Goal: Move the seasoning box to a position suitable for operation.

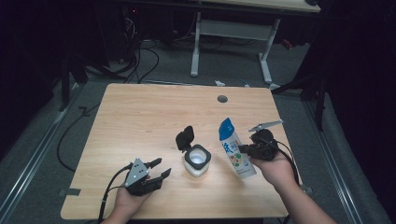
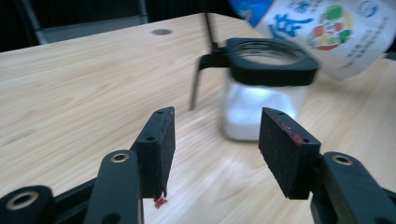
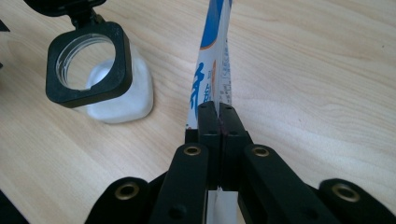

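The right hand-held gripper (image 1: pixel 243 148) is squeezed tight on a flat white and blue pouch (image 1: pixel 236 149). In the right gripper view its two black jaws pinch the thin pouch (image 3: pixel 211 70) between them. The pouch leans over, with its blue top pointing to about 11 o'clock, and its lower end is near the wooden surface (image 1: pixel 140 121).

A small white jar (image 1: pixel 197 161) stands on the surface just to the 9 o'clock side of the pouch. Its black lid (image 1: pixel 185 137) is flipped open and stands up at about 11 o'clock from the jar. There is white stuff inside the jar.

The left hand-held gripper (image 1: pixel 159 169) is at 9 o'clock from the jar, near it. Its jaws are partly open and hold nothing. In the left gripper view the jar (image 2: pixel 261 88) sits ahead of the jaws.
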`<state>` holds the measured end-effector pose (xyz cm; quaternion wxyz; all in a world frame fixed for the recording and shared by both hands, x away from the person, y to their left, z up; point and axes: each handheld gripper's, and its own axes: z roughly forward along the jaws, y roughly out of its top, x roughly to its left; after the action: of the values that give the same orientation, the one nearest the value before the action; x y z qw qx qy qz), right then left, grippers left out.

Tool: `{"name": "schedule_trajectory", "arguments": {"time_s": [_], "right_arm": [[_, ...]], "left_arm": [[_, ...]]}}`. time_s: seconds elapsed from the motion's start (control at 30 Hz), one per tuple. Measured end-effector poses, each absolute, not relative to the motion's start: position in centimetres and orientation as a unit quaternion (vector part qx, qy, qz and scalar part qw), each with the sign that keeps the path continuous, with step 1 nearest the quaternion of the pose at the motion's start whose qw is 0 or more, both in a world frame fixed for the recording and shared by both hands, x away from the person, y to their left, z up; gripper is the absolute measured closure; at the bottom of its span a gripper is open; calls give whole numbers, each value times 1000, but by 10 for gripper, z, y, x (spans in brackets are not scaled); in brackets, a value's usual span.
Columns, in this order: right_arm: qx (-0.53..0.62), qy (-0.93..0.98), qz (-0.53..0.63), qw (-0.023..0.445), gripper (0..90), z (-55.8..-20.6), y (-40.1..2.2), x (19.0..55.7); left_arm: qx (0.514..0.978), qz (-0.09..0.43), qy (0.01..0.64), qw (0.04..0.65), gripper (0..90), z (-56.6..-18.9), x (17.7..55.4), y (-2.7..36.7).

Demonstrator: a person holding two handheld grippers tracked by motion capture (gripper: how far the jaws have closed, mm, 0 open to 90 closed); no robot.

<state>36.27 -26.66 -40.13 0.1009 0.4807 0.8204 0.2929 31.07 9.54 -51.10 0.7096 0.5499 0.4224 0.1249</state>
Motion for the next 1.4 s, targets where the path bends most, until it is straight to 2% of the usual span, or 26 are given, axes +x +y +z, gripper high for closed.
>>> {"name": "schedule_trajectory", "arguments": {"time_s": [0.2,0.4,0.57,1.2,1.4], "right_arm": [[481,806,324,118,900,-409,-271,360],[485,785,361,133,900,-414,-279,358],[485,774,379,150,900,-422,-281,356],[489,713,470,177,900,-446,-300,350],[479,702,485,207,900,-451,-299,347]], "left_arm": [[547,152,442,695,461,-514,321,125],[523,171,467,693,454,-510,332,157],[522,168,483,683,435,-512,337,173],[523,176,500,667,435,-518,340,190],[524,173,500,668,435,-519,340,189]]}}
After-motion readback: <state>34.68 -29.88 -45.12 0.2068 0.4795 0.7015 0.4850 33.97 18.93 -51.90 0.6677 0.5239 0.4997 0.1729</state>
